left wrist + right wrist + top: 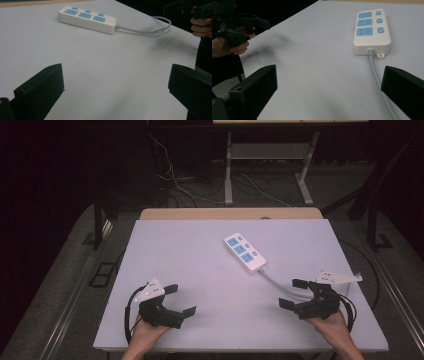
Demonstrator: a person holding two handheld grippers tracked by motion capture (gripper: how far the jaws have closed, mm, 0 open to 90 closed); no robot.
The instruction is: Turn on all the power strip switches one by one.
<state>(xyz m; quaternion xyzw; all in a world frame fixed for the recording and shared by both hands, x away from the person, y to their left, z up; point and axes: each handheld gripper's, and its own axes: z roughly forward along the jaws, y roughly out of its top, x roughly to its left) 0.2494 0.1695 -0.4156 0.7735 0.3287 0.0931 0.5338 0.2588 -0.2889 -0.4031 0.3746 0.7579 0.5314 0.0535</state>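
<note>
Both grippers short of power strip (244,251)

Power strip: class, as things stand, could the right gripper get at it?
Probably yes. The right gripper is open, and bare table lies between it and the power strip. The strip's grey cable runs toward that gripper, hardly an obstacle.

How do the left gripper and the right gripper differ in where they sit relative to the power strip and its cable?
The left gripper sits over bare table, well apart from the power strip; the right gripper is closer to it. The grey cable runs toward the right gripper, not the left gripper. Both are open, hand-held and holding nothing.
</note>
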